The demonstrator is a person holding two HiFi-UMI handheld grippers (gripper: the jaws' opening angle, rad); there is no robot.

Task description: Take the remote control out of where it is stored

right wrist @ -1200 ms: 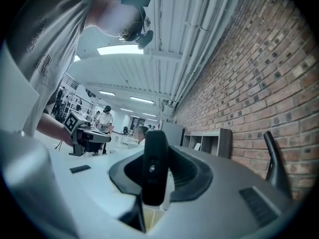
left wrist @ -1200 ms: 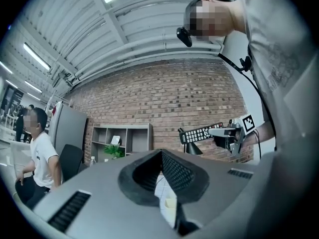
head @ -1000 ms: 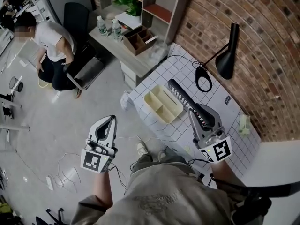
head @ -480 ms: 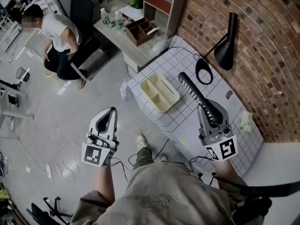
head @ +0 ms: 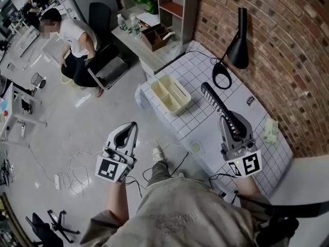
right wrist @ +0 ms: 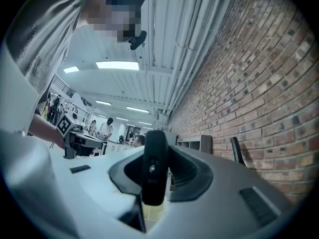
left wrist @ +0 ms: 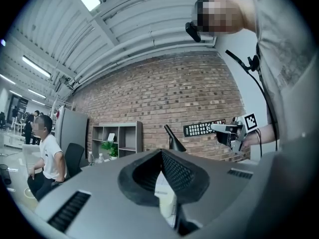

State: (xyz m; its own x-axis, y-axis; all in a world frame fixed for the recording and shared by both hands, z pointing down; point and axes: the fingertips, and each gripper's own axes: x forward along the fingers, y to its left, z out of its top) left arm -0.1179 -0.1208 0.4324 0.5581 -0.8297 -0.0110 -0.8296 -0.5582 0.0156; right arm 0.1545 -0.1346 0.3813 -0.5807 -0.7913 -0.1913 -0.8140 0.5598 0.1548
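The black remote control hangs in the air over the white gridded table, with my right gripper shut on its near end. In the right gripper view the remote stands end-on between the jaws. From the left gripper view the remote shows level in front of the brick wall. The cream divided storage box sits at the table's left edge, to the left of the remote, and looks empty. My left gripper hovers over the floor left of the table, its jaws together with nothing between them.
A black desk lamp with a ring base stands at the table's far side by the brick wall. A pale green cloth lies at the right. A person sits at far left near a desk with bottles. Cables trail on the floor.
The right gripper has carried the remote a little to the right, further from the cream box. The left gripper has drifted slightly right. The view has shifted.
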